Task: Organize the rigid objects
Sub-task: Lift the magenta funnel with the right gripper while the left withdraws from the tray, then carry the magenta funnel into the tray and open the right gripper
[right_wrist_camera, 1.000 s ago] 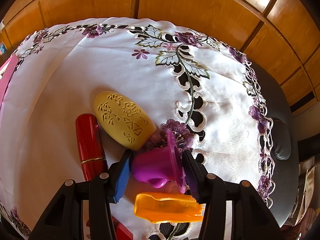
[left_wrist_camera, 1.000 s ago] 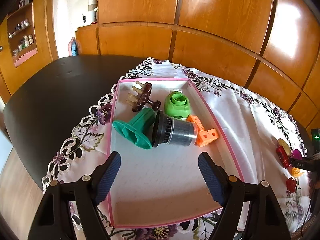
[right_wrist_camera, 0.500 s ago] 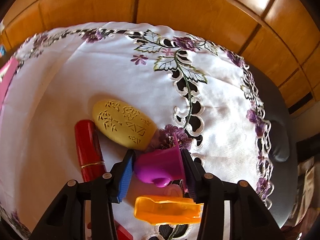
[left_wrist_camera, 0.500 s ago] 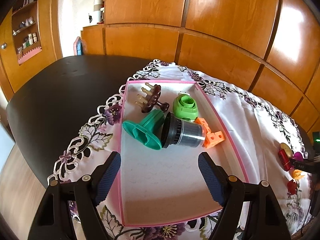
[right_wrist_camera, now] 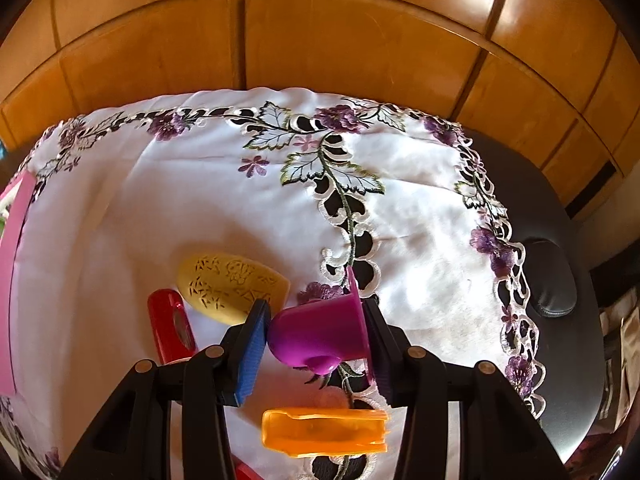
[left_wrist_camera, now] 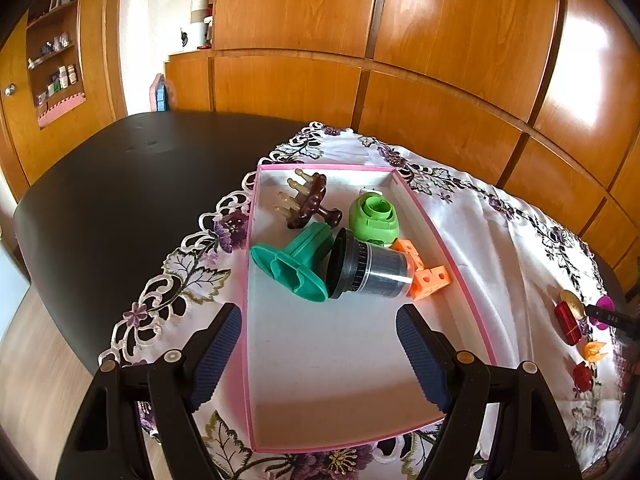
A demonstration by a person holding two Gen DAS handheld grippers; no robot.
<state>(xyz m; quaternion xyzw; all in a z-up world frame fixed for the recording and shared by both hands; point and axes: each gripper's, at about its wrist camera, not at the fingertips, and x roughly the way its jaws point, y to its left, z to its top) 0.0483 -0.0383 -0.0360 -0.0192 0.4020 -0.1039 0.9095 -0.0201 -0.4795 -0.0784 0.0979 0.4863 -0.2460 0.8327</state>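
Clamped between the blue ribbed pads of my right hand-held gripper is the magenta cup: a small, smooth plastic piece with a rounded closed end against one pad and a thin flared rim against the other. Its jaws have just been closing on it, and the pads now press both ends. From how it sits against the tablecloth I judge it is barely lifted, if at all. So the step in hand is the pick-up of one more loose item.

Next I would raise it straight up, clear of the yellow oval piece with its pierced pattern just beside the pad, the glossy red cylinder and the orange clip nearer to me, then carry it across to the pink-rimmed tray. The rim is thin and the plastic is slick, so I would keep the squeeze steady.

My left hand-held gripper hangs with its jaws apart and nothing between them, above the tray's bare near end. Farther in lie a teal flanged part, a black-and-clear ribbed cylinder, a green rounded housing, orange holed cubes and a dark brown pronged piece, all hard plastic, clustered and touching. The free floor nearest me looks the easiest drop spot.
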